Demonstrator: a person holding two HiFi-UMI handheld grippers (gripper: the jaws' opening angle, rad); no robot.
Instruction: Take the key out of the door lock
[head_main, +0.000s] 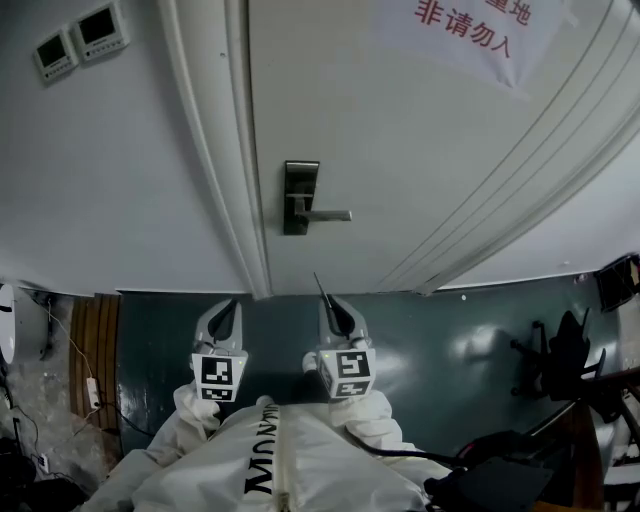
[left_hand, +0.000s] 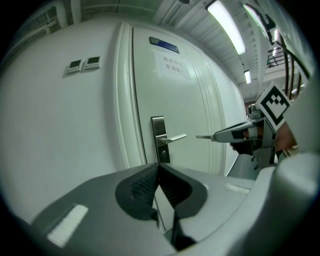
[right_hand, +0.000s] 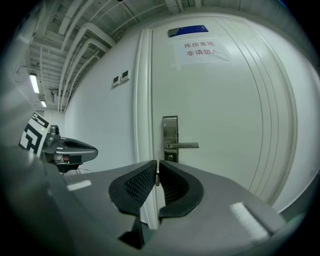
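Note:
The white door (head_main: 420, 150) carries a metal lock plate (head_main: 300, 197) with a lever handle (head_main: 327, 214); I see no key in its keyhole (right_hand: 171, 157). My right gripper (head_main: 328, 300) is shut on the key (head_main: 320, 286), a thin metal blade sticking out past the fingertips, well short of the door. In the left gripper view the key (left_hand: 204, 136) points at the lock plate (left_hand: 160, 137) from the right gripper (left_hand: 235, 134). In the right gripper view the key (right_hand: 157, 176) shows as a sliver between the pads. My left gripper (head_main: 232, 303) hangs beside it, shut and holding nothing.
A paper notice (head_main: 470, 30) with red characters is stuck high on the door. Two wall control panels (head_main: 80, 40) sit left of the door frame (head_main: 225, 150). Black chairs and gear (head_main: 560, 350) stand at the right on the dark floor. Cables (head_main: 60, 350) lie at the left.

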